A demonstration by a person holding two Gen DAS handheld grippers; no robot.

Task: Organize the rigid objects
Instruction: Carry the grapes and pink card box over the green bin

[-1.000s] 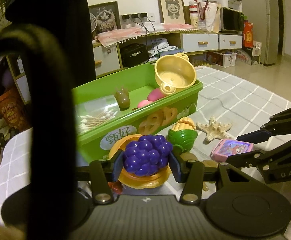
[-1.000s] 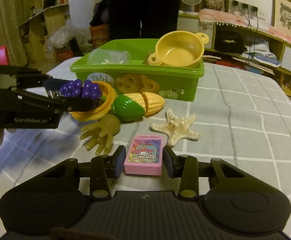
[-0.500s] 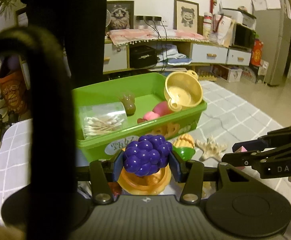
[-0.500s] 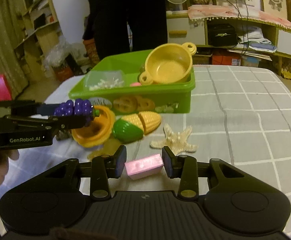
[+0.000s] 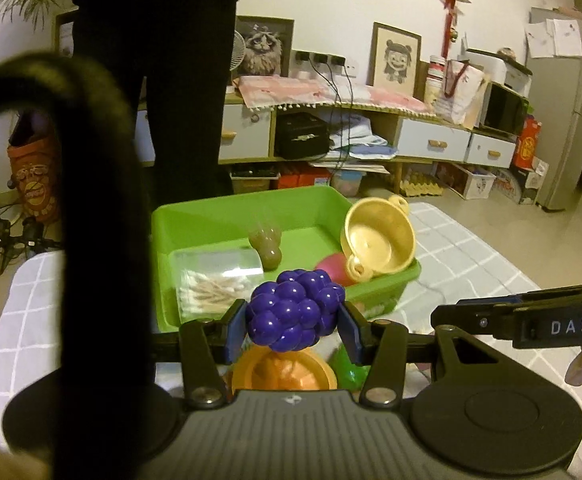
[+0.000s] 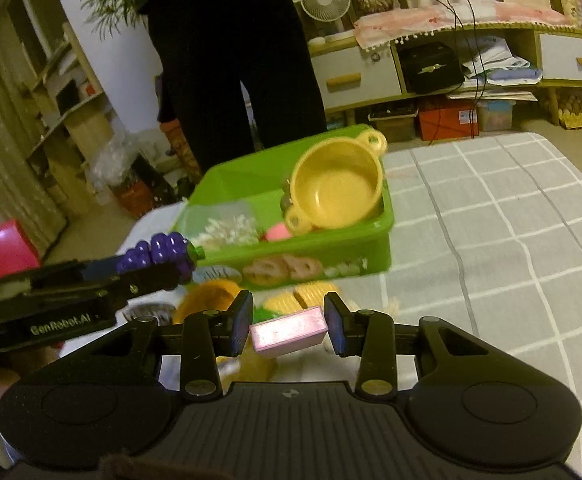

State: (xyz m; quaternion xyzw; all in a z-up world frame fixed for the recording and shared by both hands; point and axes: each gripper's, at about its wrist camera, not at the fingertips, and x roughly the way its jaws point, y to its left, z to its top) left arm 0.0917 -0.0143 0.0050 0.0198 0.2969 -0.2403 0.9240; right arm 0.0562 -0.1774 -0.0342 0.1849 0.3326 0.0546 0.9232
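Observation:
My left gripper is shut on a purple toy grape bunch and holds it in the air in front of the green bin. In the right wrist view the grapes show at the left, near the bin's front left corner. My right gripper is shut on a pink box, held above the table and tilted. The bin holds a yellow toy pot, a clear box of cotton swabs, a pink toy and a brownish toy hand.
On the grey checked cloth below the grippers lie an orange bowl, a toy corn with a green husk, and other toys partly hidden. A person in black stands behind the bin. A black cable crosses the left wrist view.
Both grippers have risen from the table with their objects. The pink box left the cloth and tilted. The grapes moved up, closer to the bin.

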